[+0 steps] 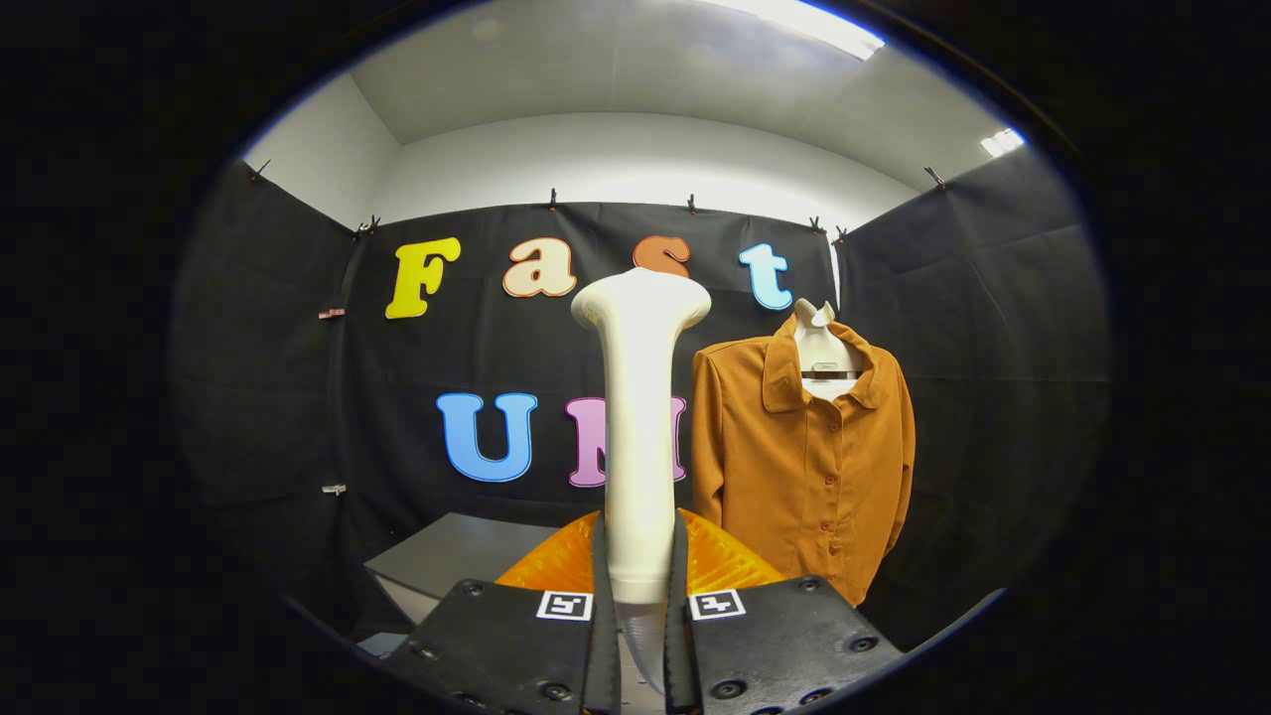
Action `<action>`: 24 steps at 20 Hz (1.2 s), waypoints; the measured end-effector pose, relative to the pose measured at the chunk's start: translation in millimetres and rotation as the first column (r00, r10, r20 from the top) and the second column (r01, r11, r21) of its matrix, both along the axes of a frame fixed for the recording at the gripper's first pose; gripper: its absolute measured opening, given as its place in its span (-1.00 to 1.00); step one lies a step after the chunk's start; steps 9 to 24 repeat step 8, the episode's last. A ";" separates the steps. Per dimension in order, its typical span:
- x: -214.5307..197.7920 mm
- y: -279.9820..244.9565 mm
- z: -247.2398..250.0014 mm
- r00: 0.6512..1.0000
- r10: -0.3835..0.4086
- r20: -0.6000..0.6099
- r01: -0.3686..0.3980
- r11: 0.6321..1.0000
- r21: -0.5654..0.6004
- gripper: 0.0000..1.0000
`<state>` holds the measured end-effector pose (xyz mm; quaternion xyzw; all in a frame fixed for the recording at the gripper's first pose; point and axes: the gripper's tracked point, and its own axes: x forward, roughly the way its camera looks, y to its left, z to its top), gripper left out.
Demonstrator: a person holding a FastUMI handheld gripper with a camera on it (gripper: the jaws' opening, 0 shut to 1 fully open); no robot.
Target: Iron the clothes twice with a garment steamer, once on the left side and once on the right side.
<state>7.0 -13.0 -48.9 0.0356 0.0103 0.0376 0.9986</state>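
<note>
My gripper (pixel 640 571) is shut on the white garment steamer (pixel 638 417), both fingers pressing its handle from either side. The steamer stands upright between the fingers, its flared head at the top. Beyond the fingers and off to the right, an orange-brown buttoned shirt (pixel 809 467) hangs on a white hanger (pixel 822 348) in front of the black cloth wall. The steamer's head is to the left of the shirt and nearer to me, apart from the fabric.
A grey table (pixel 452 556) lies low to the left of the fingers. Black cloth walls close the booth at the back and on both sides. Open room lies between the steamer and the shirt.
</note>
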 end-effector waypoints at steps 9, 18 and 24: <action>-1.7 5.7 1.1 1.000 0.005 0.002 -0.005 1.000 -0.002 -0.58; -1.7 5.7 1.1 1.000 0.005 0.002 -0.005 1.000 -0.002 -0.58; -1.7 5.7 1.1 1.000 0.005 0.002 -0.005 1.000 -0.002 -0.58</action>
